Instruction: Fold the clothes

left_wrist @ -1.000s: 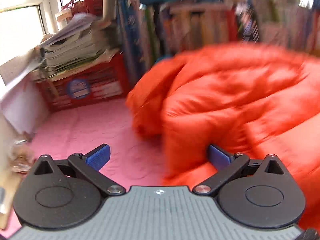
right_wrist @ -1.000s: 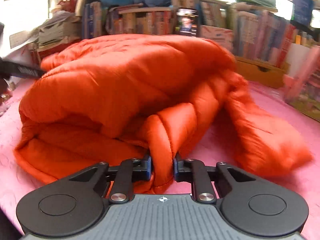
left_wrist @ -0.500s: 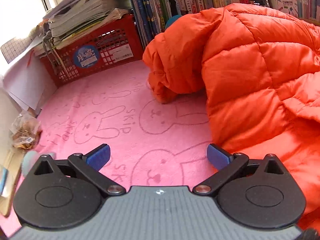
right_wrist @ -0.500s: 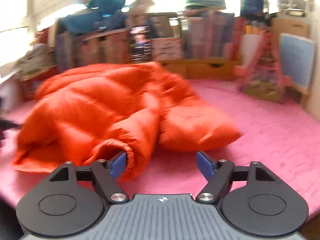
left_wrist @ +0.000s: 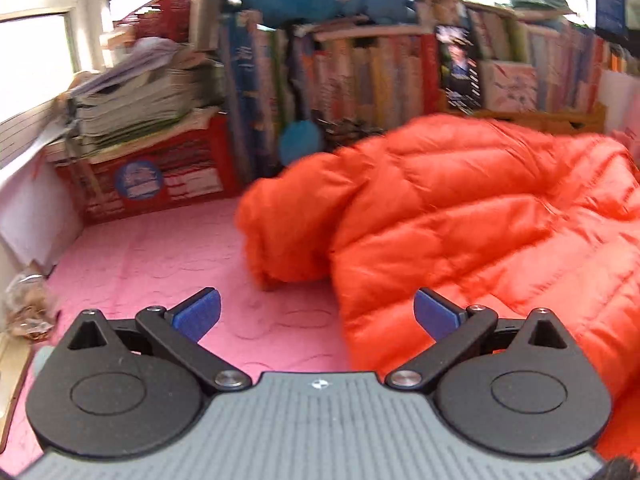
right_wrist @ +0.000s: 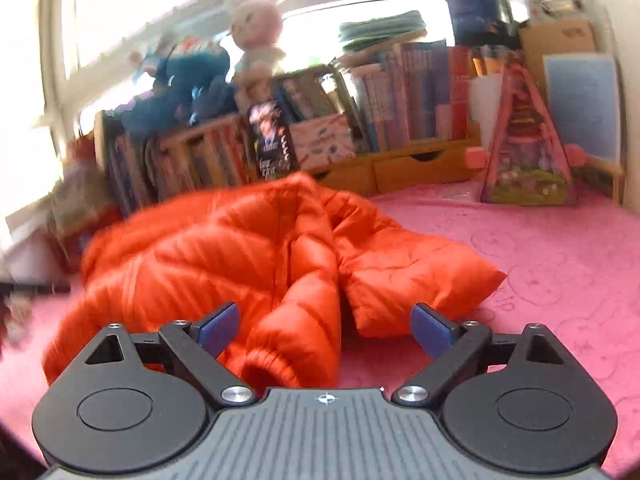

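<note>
Orange puffer jacket (right_wrist: 248, 264) — bunched in a loose heap on the pink rabbit-print cloth (right_wrist: 560, 280) over the table, a cuffed sleeve end toward the right claw (right_wrist: 326, 328). Right claw: spread wide, holding nothing. Left claw (left_wrist: 316, 312): spread wide, empty — jacket edge beside its right finger. Bookshelf (right_wrist: 400, 120) behind.

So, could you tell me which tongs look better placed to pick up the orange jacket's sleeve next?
Right. The right tongs are open with the sleeve cuff lying between them. The left tongs, also open, face mostly pink mat beside the orange jacket.
</note>
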`<action>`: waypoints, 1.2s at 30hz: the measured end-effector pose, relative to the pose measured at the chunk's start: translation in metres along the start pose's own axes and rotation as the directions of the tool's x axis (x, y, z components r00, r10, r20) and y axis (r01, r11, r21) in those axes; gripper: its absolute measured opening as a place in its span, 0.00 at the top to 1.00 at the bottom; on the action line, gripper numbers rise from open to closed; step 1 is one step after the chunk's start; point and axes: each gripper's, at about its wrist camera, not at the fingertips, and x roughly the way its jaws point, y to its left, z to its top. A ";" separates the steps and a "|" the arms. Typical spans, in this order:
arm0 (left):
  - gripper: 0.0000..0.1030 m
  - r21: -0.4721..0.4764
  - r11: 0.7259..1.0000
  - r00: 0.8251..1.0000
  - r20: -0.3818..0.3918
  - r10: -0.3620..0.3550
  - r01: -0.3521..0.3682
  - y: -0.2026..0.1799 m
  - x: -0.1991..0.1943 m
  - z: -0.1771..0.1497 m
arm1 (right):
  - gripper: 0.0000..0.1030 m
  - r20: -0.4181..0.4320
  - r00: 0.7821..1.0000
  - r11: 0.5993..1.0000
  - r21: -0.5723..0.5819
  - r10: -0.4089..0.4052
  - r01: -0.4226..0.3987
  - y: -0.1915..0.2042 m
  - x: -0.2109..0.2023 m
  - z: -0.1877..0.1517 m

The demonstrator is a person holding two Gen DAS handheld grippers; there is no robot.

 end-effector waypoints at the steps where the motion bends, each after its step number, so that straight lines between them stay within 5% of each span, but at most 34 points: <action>1: 0.00 0.014 1.000 1.000 -0.006 0.001 -0.001 -0.005 0.003 -0.002 | 0.09 0.007 1.000 0.996 -0.086 0.003 -0.002 0.013 0.000 -0.002; 6: 0.00 0.082 0.996 0.995 -0.090 0.045 -0.037 -0.023 0.033 -0.018 | 0.07 0.043 0.993 0.892 -0.437 -0.109 0.116 0.073 0.018 -0.016; 9: 0.00 0.089 0.993 0.988 -0.127 0.084 -0.073 -0.017 0.050 -0.031 | 0.07 0.012 0.985 0.845 -0.513 -0.170 0.152 0.082 0.034 -0.026; 12: 0.00 0.007 0.999 0.989 -0.146 0.037 -0.036 -0.001 0.055 -0.037 | 0.07 -0.004 0.964 0.808 -0.548 -0.264 0.219 0.073 0.040 -0.037; 17: 0.00 -0.036 0.999 0.989 -0.148 -0.002 -0.004 0.007 0.058 -0.038 | 0.10 -0.069 0.932 0.879 -0.362 -0.357 0.310 0.025 0.031 -0.040; 20: 0.00 -0.017 1.000 0.991 -0.135 0.010 -0.012 0.005 0.057 -0.039 | 0.37 -0.107 0.934 0.922 -0.230 -0.342 0.311 0.005 0.020 -0.042; 23: 0.00 0.002 1.000 0.992 -0.129 0.018 -0.018 0.005 0.058 -0.039 | 0.50 -0.075 0.892 0.877 -0.238 -0.445 0.417 0.004 0.016 -0.049; 24: 0.00 -0.002 1.000 0.992 -0.129 0.016 -0.017 0.006 0.058 -0.039 | 0.62 -0.062 0.849 0.834 -0.236 -0.525 0.498 -0.002 0.017 -0.052; 25: 0.00 -0.008 1.000 0.991 -0.130 0.013 -0.015 0.007 0.058 -0.039 | 0.63 -0.071 0.813 0.806 -0.211 -0.577 0.554 -0.012 0.017 -0.054; 26: 0.00 -0.017 1.000 0.991 -0.134 0.012 -0.015 0.008 0.057 -0.039 | 0.63 -0.100 0.800 0.802 -0.169 -0.592 0.573 -0.024 0.014 -0.056; 27: 0.00 -0.025 1.000 0.990 -0.141 0.014 -0.018 0.009 0.056 -0.039 | 0.63 -0.121 0.801 0.810 -0.124 -0.586 0.573 -0.034 0.009 -0.057; 29: 0.00 -0.034 0.999 0.987 -0.161 0.024 -0.030 0.009 0.050 -0.037 | 0.63 -0.089 0.869 0.873 -0.050 -0.487 0.484 -0.035 -0.010 -0.058; 31: 0.00 -0.029 0.999 0.987 -0.159 0.031 -0.036 0.007 0.037 -0.033 | 0.53 -0.030 0.902 0.899 -0.099 -0.430 0.426 -0.020 -0.016 -0.057; 36: 0.00 0.060 0.985 0.987 -0.032 -0.157 0.159 -0.005 -0.026 -0.026 | 0.43 0.056 0.957 0.925 -0.246 -0.286 0.291 0.023 -0.009 -0.046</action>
